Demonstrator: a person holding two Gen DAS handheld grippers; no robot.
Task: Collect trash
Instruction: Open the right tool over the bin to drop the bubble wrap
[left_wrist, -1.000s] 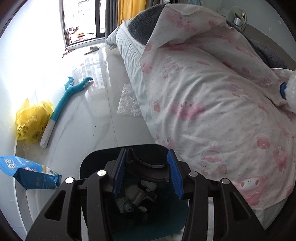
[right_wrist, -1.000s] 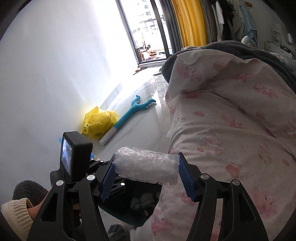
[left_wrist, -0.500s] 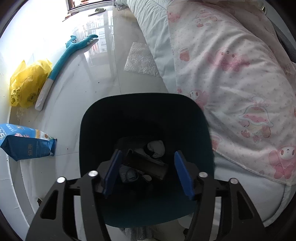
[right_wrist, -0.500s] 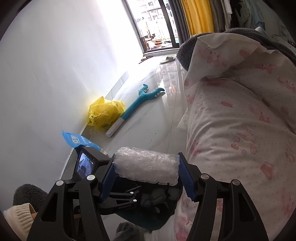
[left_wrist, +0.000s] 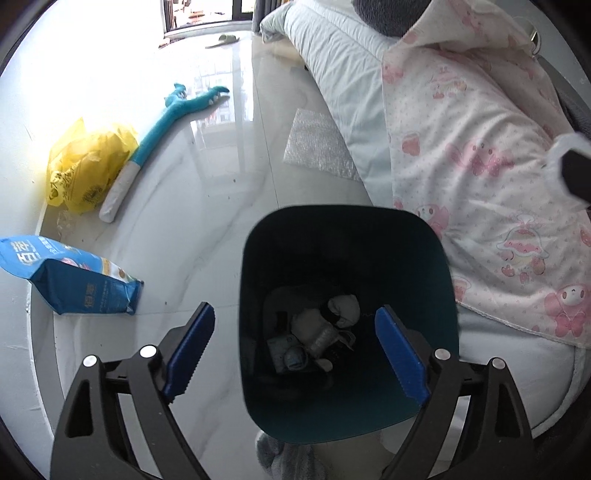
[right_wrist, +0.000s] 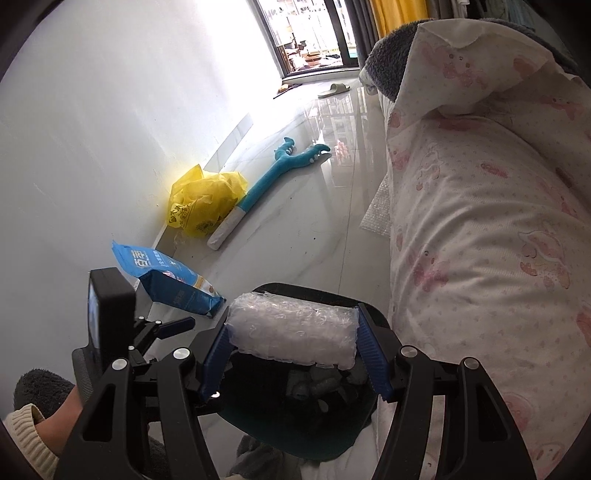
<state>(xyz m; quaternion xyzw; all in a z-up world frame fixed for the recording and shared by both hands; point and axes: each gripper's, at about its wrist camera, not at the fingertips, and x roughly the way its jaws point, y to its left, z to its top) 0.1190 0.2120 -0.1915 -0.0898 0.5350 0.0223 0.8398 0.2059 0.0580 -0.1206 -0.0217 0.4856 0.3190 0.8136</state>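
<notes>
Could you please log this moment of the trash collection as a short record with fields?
setting: bedroom floor beside a bed
bin: dark teal trash bin, open, trash in its bottom
right gripper: shut on a bubble wrap roll, held over the bin
left gripper: open, nothing between its pads, jaws have just been opening, above the bin
loose on floor: flat bubble wrap sheet, blue packet, yellow plastic bag, teal toy

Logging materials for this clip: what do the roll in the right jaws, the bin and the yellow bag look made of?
Roll: bubble wrap, clear plastic with small raised bubbles. Bin: seemingly hard plastic, dark teal, smooth with a slight sheen. Yellow bag: thin plastic film, crumpled, translucent where light passes through.
</notes>
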